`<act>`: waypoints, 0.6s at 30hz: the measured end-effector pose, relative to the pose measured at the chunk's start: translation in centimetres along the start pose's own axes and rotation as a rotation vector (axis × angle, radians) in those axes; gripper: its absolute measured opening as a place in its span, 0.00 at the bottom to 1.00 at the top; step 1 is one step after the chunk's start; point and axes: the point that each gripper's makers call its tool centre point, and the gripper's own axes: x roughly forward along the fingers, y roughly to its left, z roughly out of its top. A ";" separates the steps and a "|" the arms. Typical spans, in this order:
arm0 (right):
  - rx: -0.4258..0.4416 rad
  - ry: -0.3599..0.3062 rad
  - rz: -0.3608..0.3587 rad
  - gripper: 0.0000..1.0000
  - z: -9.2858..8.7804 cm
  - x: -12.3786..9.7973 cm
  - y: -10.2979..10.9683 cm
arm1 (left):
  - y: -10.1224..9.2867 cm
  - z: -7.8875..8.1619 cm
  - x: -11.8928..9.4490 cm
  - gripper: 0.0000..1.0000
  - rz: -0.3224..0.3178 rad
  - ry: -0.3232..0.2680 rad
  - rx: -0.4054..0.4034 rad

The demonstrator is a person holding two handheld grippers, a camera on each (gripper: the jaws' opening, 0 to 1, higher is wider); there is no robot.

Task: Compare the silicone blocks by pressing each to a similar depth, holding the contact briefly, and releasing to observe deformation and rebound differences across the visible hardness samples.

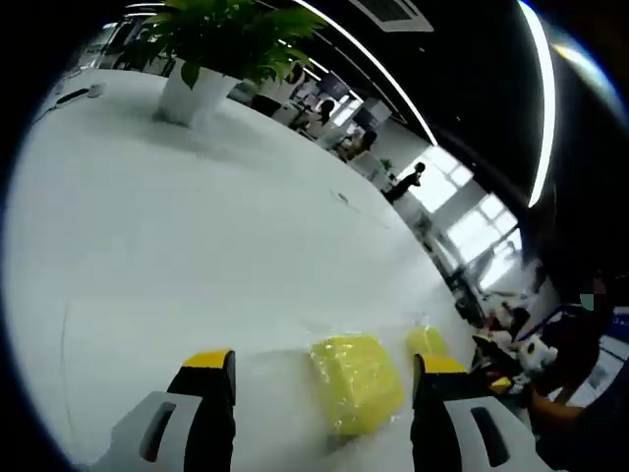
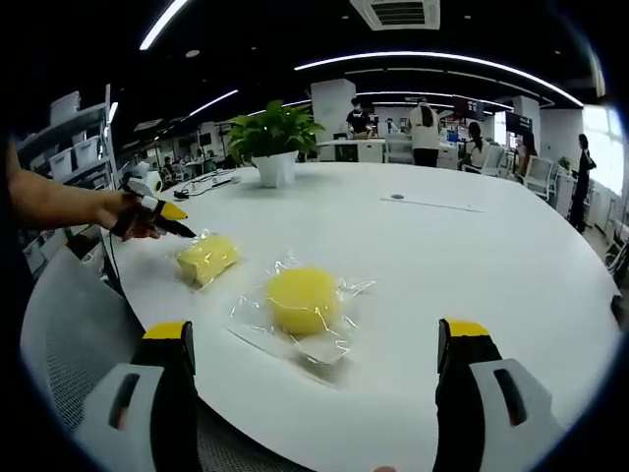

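Two yellow silicone blocks in clear plastic wrap lie on a white table [image 2: 472, 256]. The round block [image 2: 300, 298] sits just ahead of my right gripper [image 2: 314, 331], whose jaws stand wide open on either side of it without touching. The rectangular block [image 2: 206, 258] lies further left. A hand holds my left gripper [image 2: 157, 214] at that block's far end. In the left gripper view, the left gripper [image 1: 325, 362] is open, with the rectangular block [image 1: 356, 382] lying between its jaws. The round block [image 1: 426, 340] is just beyond it.
A potted plant [image 2: 275, 167] in a white pot [image 1: 197, 88] stands at the table's far side, with cables [image 2: 197, 187] near it. A flat sheet [image 2: 432, 204] lies mid-table. A mesh chair [image 2: 69, 334] sits by the near edge. People and desks fill the office behind.
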 end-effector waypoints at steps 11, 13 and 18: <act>0.003 -0.008 -0.004 0.96 0.1 -0.1 -0.1 | 0.1 -0.5 1.9 0.20 -0.080 0.028 -0.133; 0.005 -0.009 -0.005 0.96 0.1 -0.1 -0.1 | 0.4 -0.4 2.2 0.18 -0.082 0.022 -0.147; 0.005 0.002 -0.006 0.96 -0.1 0.0 -0.1 | 0.2 -0.5 2.5 0.07 -0.101 0.016 -0.155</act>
